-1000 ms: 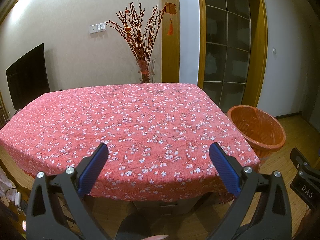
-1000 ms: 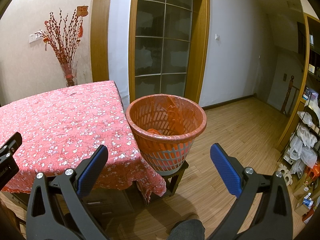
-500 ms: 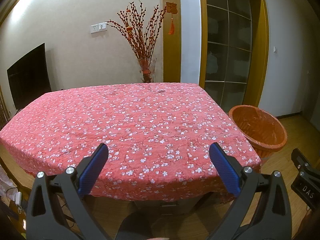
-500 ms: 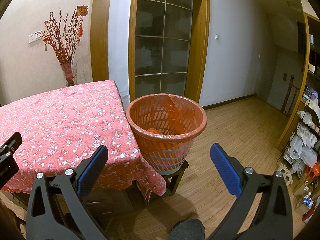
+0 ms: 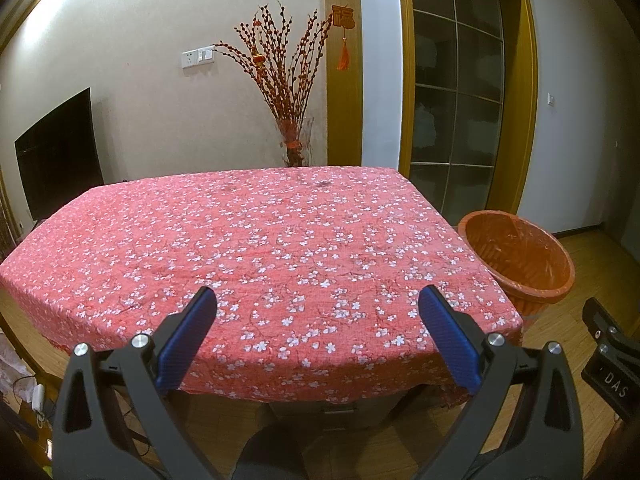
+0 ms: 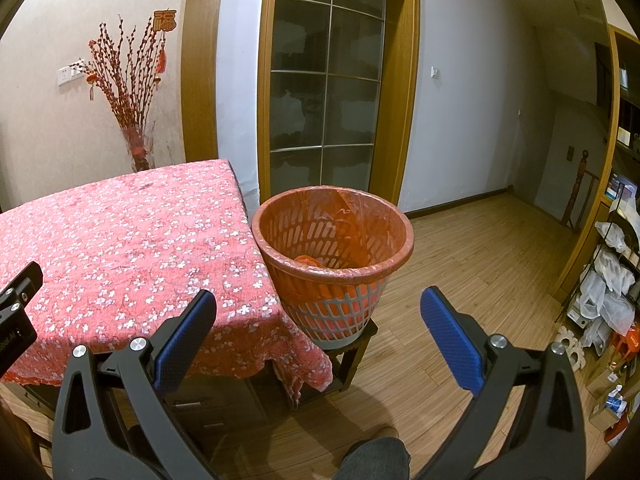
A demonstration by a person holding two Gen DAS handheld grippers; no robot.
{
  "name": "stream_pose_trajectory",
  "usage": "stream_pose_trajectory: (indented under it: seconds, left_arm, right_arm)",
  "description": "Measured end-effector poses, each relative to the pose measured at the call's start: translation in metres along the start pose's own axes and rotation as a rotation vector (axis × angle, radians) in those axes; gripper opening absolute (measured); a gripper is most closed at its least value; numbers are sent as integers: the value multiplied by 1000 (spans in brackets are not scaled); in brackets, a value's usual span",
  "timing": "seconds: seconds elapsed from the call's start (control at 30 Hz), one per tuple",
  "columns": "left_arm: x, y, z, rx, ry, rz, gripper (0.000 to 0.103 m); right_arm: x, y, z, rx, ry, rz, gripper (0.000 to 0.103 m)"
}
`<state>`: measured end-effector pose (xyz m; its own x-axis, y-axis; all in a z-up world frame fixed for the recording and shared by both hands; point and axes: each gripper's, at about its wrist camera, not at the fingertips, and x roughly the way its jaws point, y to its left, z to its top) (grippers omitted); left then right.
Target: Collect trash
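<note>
Slatted round bin [image 6: 332,248] holds crinkly orange liner [image 6: 352,216].

A home dining room is showing: clothed table [image 5: 256,240], TV [image 5: 60,152] far left, festive branches [image 5: 288,76], wood floor [image 6: 480,260].

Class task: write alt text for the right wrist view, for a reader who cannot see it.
An orange trash basket lined with an orange bag stands on a low dark stand beside a table under a red floral cloth. The open right gripper points toward it, empty.
</note>
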<state>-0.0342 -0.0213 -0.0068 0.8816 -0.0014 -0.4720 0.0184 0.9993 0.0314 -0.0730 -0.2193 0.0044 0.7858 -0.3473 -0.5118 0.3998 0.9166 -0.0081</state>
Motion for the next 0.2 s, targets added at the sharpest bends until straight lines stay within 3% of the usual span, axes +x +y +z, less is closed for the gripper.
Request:
stream_pose_trajectory:
  seconds: [0.2]
  left_arm:
    - [1, 0, 1, -2, 3, -2, 99]
  right_arm:
    - [-1, -1, -1, -1, 0, 1, 101]
